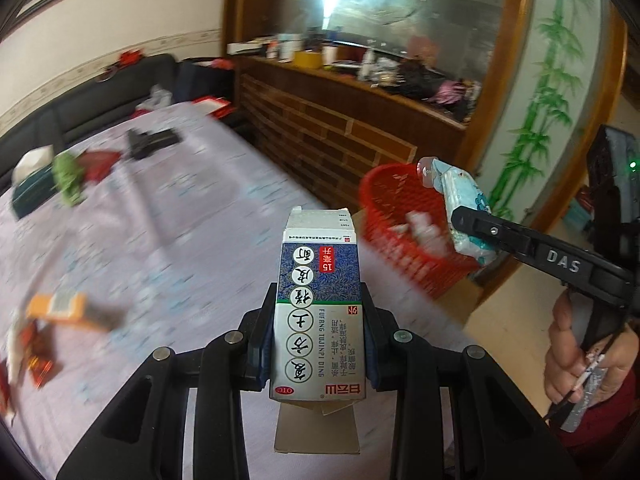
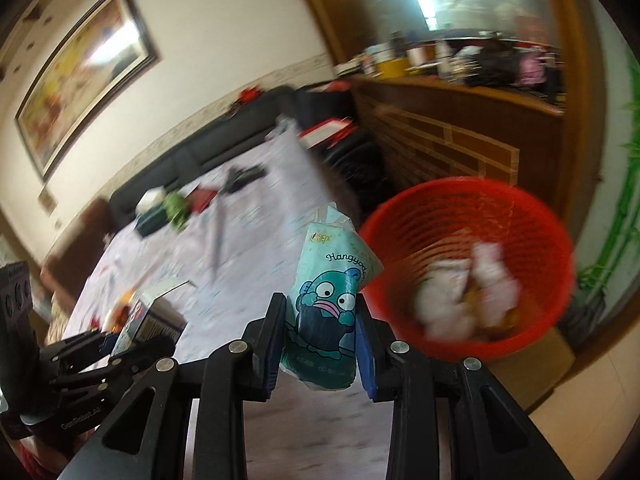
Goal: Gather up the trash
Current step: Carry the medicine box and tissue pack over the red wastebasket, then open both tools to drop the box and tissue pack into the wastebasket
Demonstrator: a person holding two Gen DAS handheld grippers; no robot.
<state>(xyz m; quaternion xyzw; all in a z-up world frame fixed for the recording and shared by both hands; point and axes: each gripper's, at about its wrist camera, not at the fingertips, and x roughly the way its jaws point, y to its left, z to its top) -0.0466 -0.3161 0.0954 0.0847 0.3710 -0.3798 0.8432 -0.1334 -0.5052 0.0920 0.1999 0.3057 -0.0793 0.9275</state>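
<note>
A medicine box (image 1: pixel 316 312) is clamped upright between the pads of the left tongs (image 1: pixel 318 332), its lower flap hanging open beneath the grip. A soft tissue pack (image 2: pixel 326 312), printed with a cartoon fish, is squeezed in the right tongs (image 2: pixel 322 320), which are seen in the left wrist view (image 1: pixel 472 224) held over the near rim of the red basket (image 2: pixel 552 248). The basket stands just off the right edge of the surface (image 1: pixel 180 248), seemingly on a cardboard box, and crumpled white paper (image 2: pixel 468 296) is already inside it.

The main risk is judged to be a release made too early. The tissue pack appears to sit over the rim rather than well inside, so it could strike the rim and be deflected to the floor. Because the pack is soft, it could also cling to one pad and fall askew. The medicine box is still short of the basket; if it were released from here it would land on the surface or in the gap beside its edge. The open flap could catch on the lattice wall. Both views are blurred, so positions are uncertain. More litter, an orange box (image 1: pixel 60 308) and red wrappers (image 1: pixel 38 356), remains near the left edge.
</note>
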